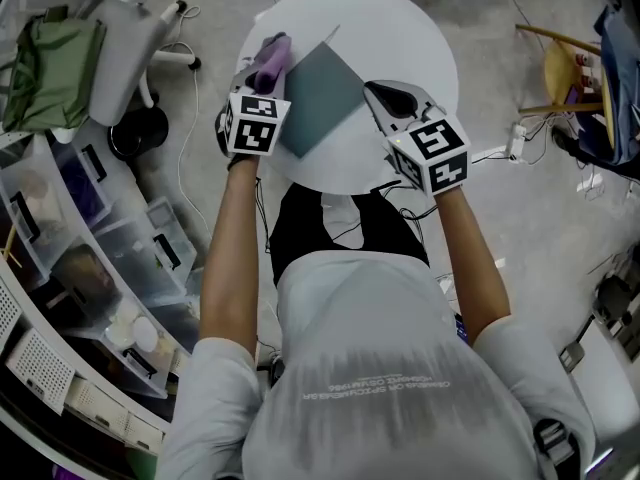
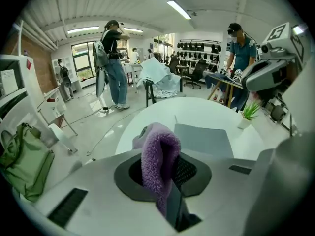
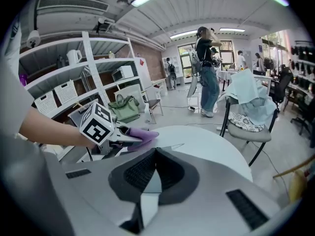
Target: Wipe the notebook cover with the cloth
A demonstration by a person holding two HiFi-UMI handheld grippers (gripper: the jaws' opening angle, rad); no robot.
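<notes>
A grey notebook (image 1: 322, 96) lies tilted on the round white table (image 1: 400, 28). My left gripper (image 1: 268, 68) is shut on a purple fluffy cloth (image 1: 272, 56) at the notebook's left corner. In the left gripper view the cloth (image 2: 158, 154) hangs over the jaws of my left gripper (image 2: 167, 181), with the notebook (image 2: 204, 139) just beyond. My right gripper (image 1: 380, 94) is at the notebook's right corner. In the right gripper view my right gripper (image 3: 150, 173) is shut on the notebook's (image 3: 147, 183) thin pale edge, and the left gripper (image 3: 133, 136) with the cloth (image 3: 143, 134) shows to the left.
Shelves with clear bins (image 1: 90, 268) curve along the left. A green bag (image 1: 55, 68) and a white chair (image 1: 130, 28) stand at the upper left, a yellow chair (image 1: 570, 68) at the right. Cables trail over the floor. People stand far behind the table (image 2: 115, 65).
</notes>
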